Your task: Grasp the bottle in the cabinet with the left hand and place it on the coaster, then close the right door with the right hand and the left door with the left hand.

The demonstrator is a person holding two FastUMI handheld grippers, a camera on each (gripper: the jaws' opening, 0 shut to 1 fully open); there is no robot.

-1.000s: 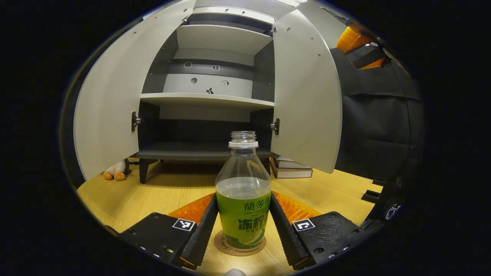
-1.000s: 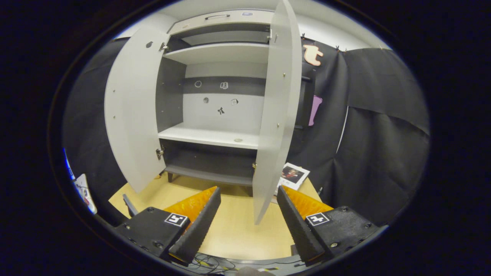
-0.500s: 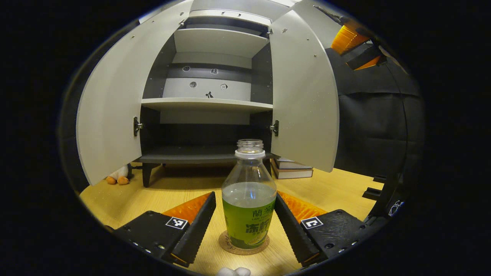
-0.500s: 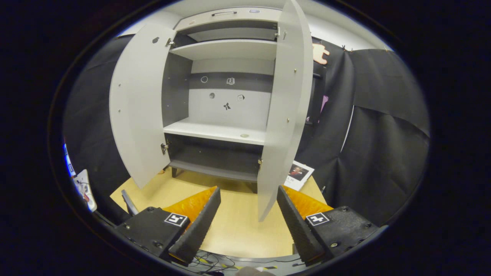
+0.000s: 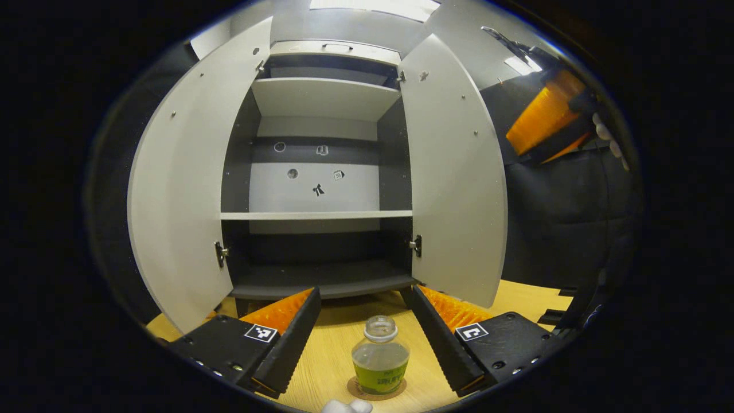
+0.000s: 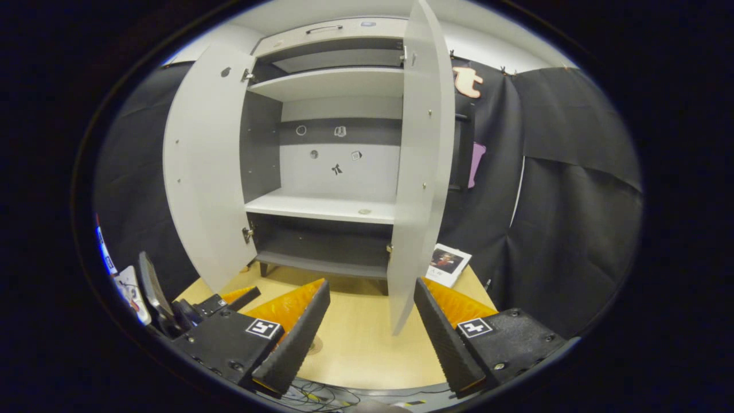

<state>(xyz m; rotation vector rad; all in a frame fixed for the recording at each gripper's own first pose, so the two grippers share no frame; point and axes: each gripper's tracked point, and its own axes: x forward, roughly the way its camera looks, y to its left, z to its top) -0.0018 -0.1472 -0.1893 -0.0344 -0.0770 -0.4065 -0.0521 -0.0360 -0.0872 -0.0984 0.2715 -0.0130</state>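
Observation:
The clear bottle (image 5: 380,357) with a green label stands upright and uncapped on the round cork coaster (image 5: 375,390) on the wooden table. My left gripper (image 5: 360,291) is open, lifted above and back from the bottle, with nothing between its fingers. Ahead, the grey cabinet (image 5: 321,215) has both doors swung open: the left door (image 5: 183,189) and the right door (image 5: 453,183). In the right gripper view, my right gripper (image 6: 371,282) is open and empty, facing the right door (image 6: 421,172), which stands nearly edge-on just ahead. The left gripper (image 6: 226,301) shows low at the left there.
The cabinet shelves (image 6: 324,206) are bare. A booklet (image 6: 450,261) lies on the table (image 6: 355,344) right of the cabinet. Black cloth (image 6: 567,218) hangs behind and to the right. The right gripper (image 5: 545,117), held by a hand, shows high at the right in the left gripper view.
My left gripper has let the bottle go, then risen and drawn back; the bottle stays on the coaster. The right gripper has shifted only slightly before the right door.

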